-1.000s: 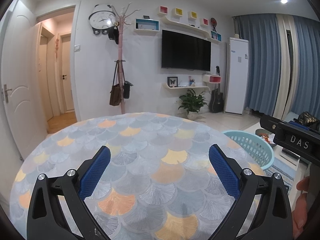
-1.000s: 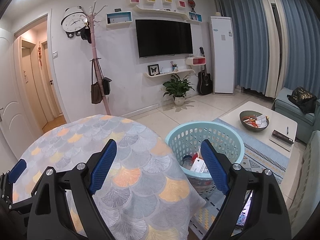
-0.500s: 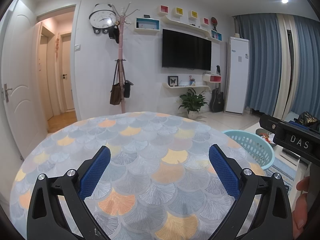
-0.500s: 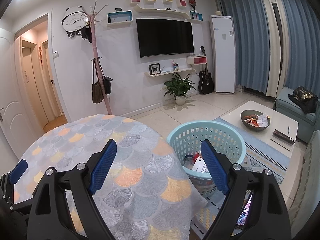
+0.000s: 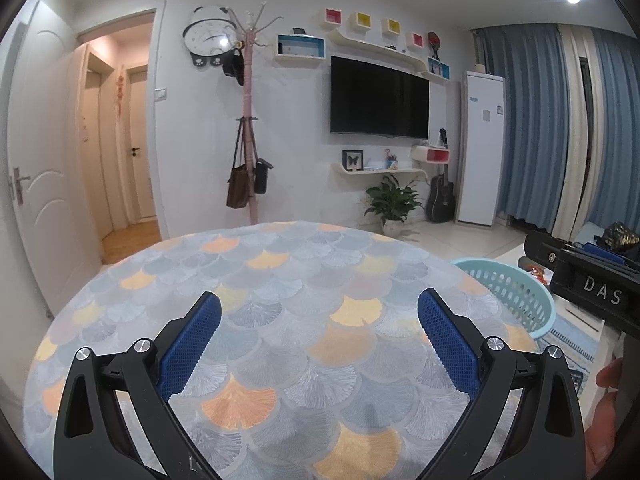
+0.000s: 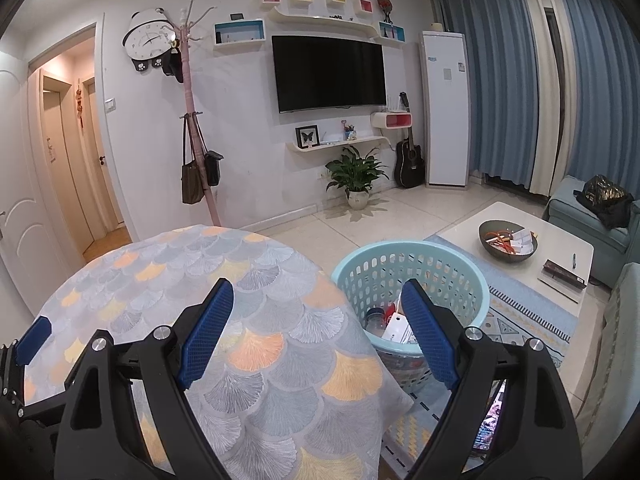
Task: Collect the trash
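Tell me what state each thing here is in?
Left tool: open, holding nothing.
Right tool: open, holding nothing.
Basket: upright, trash inside.
TV: off.
Bowl: holding bits and pieces.

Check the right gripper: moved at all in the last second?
Barely. In the right wrist view the TV and laundry basket drift slightly right, so the open right gripper turned marginally left.
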`<state>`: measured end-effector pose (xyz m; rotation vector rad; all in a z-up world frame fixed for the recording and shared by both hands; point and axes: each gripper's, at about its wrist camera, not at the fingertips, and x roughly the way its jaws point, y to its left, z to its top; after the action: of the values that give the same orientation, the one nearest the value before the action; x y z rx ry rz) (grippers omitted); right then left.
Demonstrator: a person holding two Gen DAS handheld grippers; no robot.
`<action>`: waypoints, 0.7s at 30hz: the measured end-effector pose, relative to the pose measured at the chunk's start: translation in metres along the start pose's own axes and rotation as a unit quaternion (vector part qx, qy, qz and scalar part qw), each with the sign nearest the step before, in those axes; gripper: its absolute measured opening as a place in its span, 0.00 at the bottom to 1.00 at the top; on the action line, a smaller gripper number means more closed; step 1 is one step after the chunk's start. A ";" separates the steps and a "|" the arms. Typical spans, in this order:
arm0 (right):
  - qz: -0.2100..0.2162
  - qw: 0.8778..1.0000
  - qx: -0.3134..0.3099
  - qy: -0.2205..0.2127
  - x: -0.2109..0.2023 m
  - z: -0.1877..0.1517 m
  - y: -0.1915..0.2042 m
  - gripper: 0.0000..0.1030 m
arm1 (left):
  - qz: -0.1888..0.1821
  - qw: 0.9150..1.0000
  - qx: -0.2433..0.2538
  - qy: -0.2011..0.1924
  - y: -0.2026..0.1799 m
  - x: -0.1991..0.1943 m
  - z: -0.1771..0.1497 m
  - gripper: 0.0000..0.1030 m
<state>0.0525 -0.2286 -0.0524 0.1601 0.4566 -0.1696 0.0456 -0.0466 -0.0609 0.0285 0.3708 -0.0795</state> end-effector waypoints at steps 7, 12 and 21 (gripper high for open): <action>-0.001 1.000 -0.007 -0.001 0.001 0.000 0.001 0.79 | 0.014 1.000 0.005 0.001 -0.001 0.000 0.000 0.93; -0.006 1.000 -0.007 -0.001 -0.001 0.000 0.000 0.79 | 0.020 1.000 0.011 -0.002 -0.004 -0.002 0.001 0.93; -0.013 1.000 -0.005 -0.002 -0.003 0.002 -0.002 0.79 | 0.034 0.999 0.004 0.006 -0.002 0.000 0.002 0.93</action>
<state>0.0501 -0.2305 -0.0494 0.1443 0.4563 -0.1932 0.0464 -0.0484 -0.0597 0.0502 0.3807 -0.0135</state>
